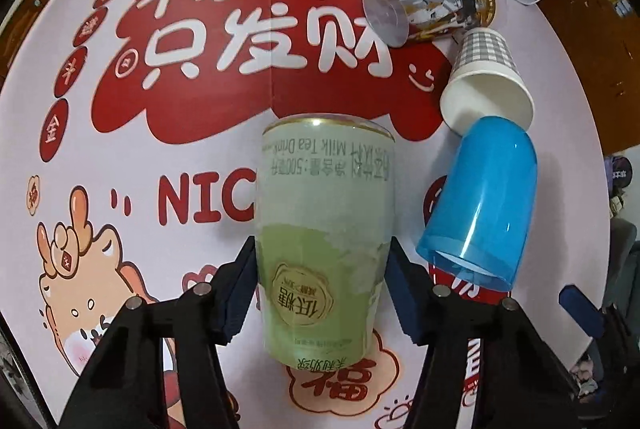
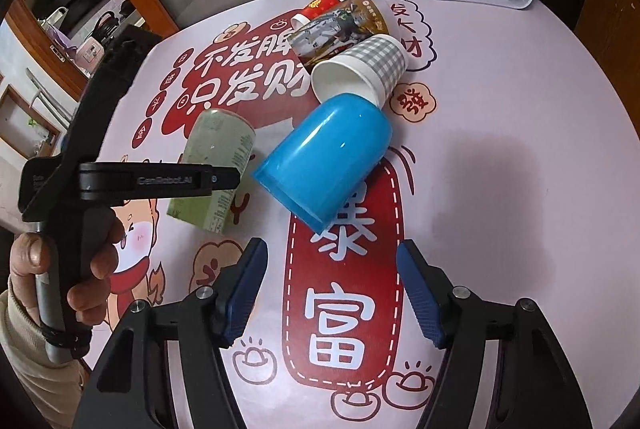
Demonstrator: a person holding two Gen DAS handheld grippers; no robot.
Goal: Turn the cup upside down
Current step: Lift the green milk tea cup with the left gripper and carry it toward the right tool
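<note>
Holding: your left gripper (image 1: 322, 285) is clamped on the green milk-tea cup (image 1: 326, 237), tilted just above the bench (image 1: 132, 157).
Right gripper (image 2: 332, 289): fingers apart, empty, hovering near the blue cup (image 2: 328, 157).
Technique: rotate your wrist smoothly, squeeze steadily, and set the cup down away from the blue cup.

The pale green milk-tea cup (image 1: 324, 241), printed with Chinese and English text that reads upside down, is held tilted above the desk (image 1: 192, 133) between the left gripper's (image 1: 320, 293) fingers (image 1: 236, 293), just beside a blue cup lying on its side.
</note>
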